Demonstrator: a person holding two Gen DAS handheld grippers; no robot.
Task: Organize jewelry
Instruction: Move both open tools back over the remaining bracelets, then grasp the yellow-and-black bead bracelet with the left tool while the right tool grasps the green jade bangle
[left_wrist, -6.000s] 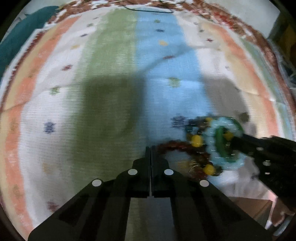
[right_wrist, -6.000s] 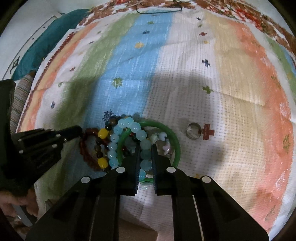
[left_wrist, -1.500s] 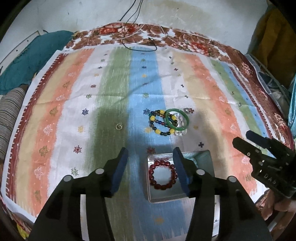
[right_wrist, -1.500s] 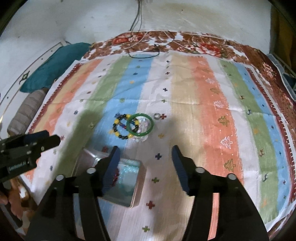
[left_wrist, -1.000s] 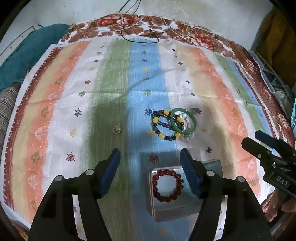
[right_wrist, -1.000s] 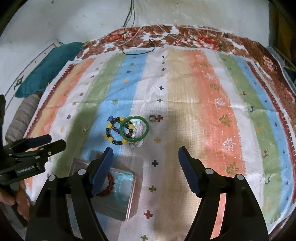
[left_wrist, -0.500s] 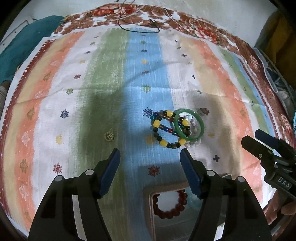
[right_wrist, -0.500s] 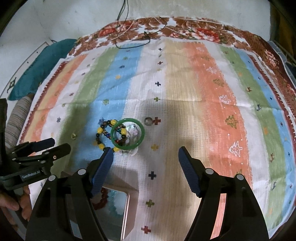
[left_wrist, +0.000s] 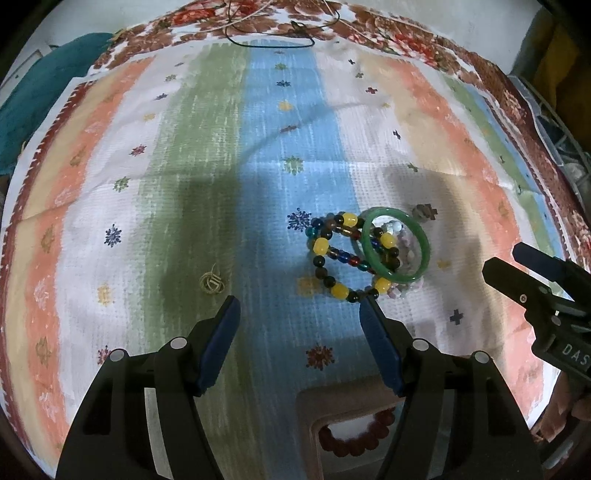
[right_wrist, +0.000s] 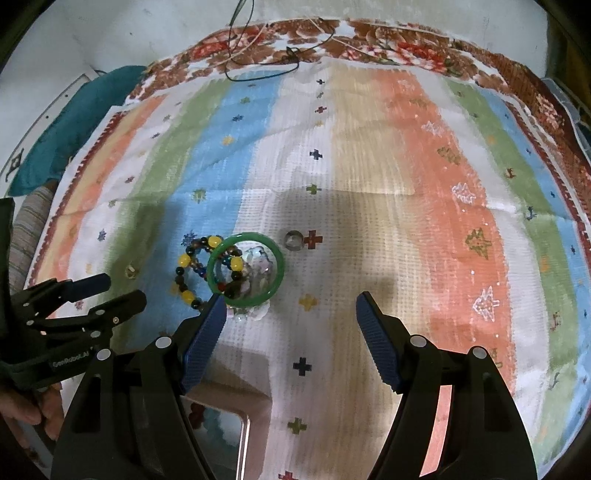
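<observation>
1. At the near edge, the box (left_wrist: 354, 424) with the red bead bracelet (left_wrist: 356, 437) has slid almost out of frame since a second ago.
2. My left gripper (left_wrist: 300, 321) and right gripper (right_wrist: 290, 314) have sunk closer, jaws apart and empty.
3. Farther out, the green bangle (right_wrist: 245, 268) overlaps the beaded bracelet (left_wrist: 332, 254); I judge that the next pickup.

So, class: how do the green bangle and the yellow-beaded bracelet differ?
The green bangle is one smooth solid ring; the beaded bracelet is many separate beads in yellow, dark and blue. The bangle keeps a round shape and lies partly on top; the bracelet's loop sags unevenly. Both lie on the striped cloth, overlapping.
</observation>
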